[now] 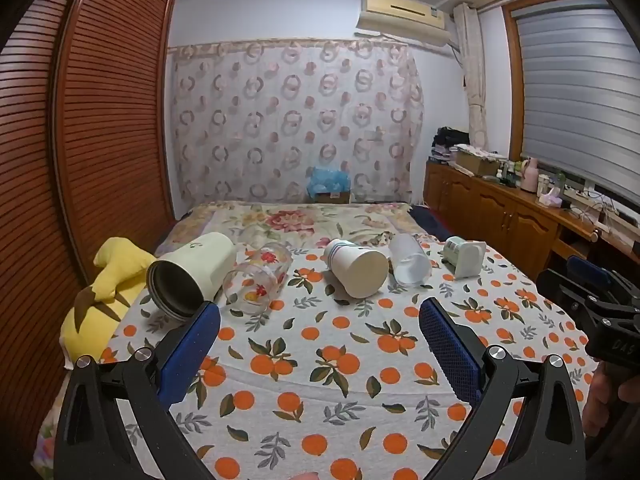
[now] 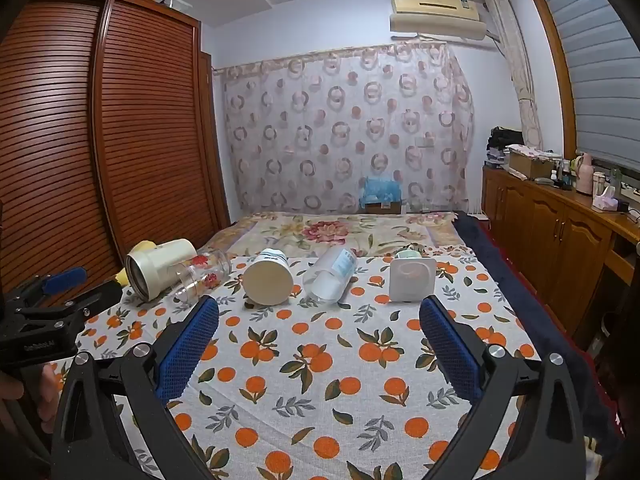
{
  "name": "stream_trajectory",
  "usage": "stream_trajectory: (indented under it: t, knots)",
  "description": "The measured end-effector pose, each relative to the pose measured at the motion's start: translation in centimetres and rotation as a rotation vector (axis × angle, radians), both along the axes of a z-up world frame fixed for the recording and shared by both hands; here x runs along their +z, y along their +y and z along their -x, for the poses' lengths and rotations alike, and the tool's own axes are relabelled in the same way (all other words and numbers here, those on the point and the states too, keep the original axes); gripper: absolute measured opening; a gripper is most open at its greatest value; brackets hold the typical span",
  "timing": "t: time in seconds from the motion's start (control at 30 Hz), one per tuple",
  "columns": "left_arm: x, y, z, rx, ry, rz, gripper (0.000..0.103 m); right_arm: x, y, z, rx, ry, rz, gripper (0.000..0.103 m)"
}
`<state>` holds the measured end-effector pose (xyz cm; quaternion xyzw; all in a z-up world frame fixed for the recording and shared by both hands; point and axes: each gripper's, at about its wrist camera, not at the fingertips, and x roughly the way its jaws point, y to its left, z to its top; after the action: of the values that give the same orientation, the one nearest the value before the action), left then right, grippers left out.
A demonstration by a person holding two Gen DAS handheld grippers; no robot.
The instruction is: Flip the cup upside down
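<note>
Bedroom surroundings were recorded: a louvred wooden wardrobe (image 1: 108,120), a ring-patterned curtain (image 1: 296,120), and a bed spread with an orange-print cloth (image 1: 320,380) on which five vessels were laid on their sides in a row. From left to right these were a cream steel-lined tumbler (image 1: 192,272), a clear glass with red flower prints (image 1: 258,276), a white paper cup (image 1: 356,266), a frosted plastic cup (image 1: 408,260) and a pale green square-based mug (image 1: 466,256). Which cup was meant could not be told; the paper cup, lying centrally with its base turned toward the cameras, was judged the likeliest. It was expected to be very light and easily crushed, so a gentle hold across the side wall near the stiffer base was judged best; the glass was judged fragile and slippery, the tumbler heavier and rigid. The left gripper (image 1: 320,320) was held spread wide with nothing between its blue pads (image 1: 188,352), all cups lying well ahead of the fingertips, the tumbler's mouth just beyond the left pad. The right gripper (image 2: 320,320) was likewise released and empty, the paper cup (image 2: 269,280) and frosted cup (image 2: 330,278) lying ahead between its fingers' lines, untouched.
</note>
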<state>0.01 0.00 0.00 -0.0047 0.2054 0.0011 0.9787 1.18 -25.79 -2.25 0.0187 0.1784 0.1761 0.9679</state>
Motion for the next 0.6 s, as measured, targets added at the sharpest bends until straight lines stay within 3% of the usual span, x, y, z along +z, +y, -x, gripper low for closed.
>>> stream_trajectory:
  t: [0.6]
  knots:
    - [0.01, 0.02, 0.02, 0.0, -0.004, 0.005, 0.096, 0.01, -0.02, 0.06, 0.0, -0.004, 0.0, 0.101]
